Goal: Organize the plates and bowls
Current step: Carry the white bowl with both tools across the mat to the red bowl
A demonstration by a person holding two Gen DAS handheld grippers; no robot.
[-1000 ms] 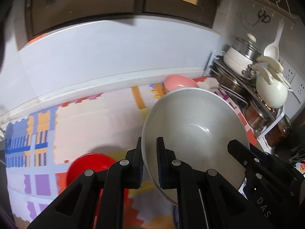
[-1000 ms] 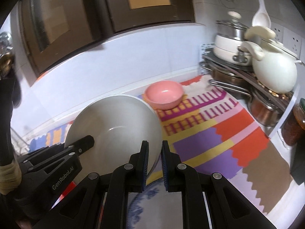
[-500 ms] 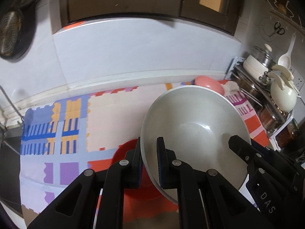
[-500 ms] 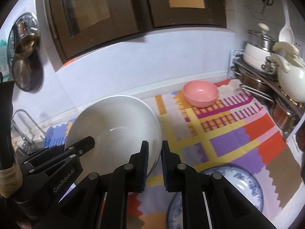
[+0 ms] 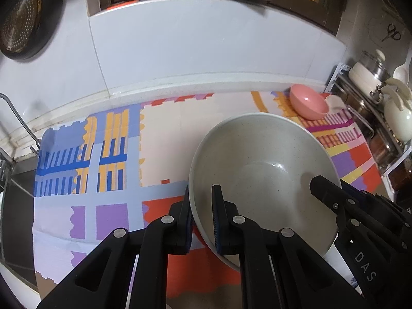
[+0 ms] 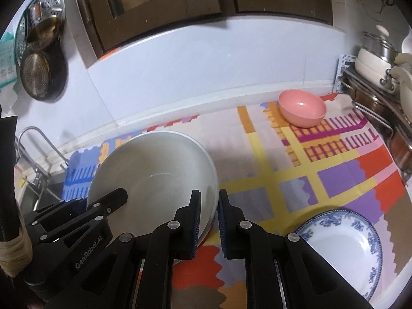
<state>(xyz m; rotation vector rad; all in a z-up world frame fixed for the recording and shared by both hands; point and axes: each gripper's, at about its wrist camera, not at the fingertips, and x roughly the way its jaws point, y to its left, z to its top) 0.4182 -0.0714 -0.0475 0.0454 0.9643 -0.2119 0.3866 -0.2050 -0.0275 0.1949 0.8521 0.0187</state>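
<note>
A large speckled white bowl (image 5: pixel 262 170) is held in the air between both grippers. My left gripper (image 5: pixel 202 221) is shut on its left rim. My right gripper (image 6: pixel 208 213) is shut on its right rim; the bowl also shows in the right wrist view (image 6: pixel 154 172). A small pink bowl (image 6: pixel 302 108) sits on the patterned mat near the back wall, also seen in the left wrist view (image 5: pixel 309 104). A blue-and-white plate (image 6: pixel 340 249) lies on the mat at the front right. The red plate is hidden under the white bowl.
A colourful patterned mat (image 5: pixel 103 154) covers the counter. A rack with pots and a white kettle (image 5: pixel 396 113) stands at the right. A sink with a tap (image 6: pixel 36 154) lies at the left. Strainers (image 6: pixel 38 59) hang on the wall.
Both grippers have lifted the white bowl higher above the counter. The red plate below has dropped out of sight behind the bowl, and more of the mat and sink shows.
</note>
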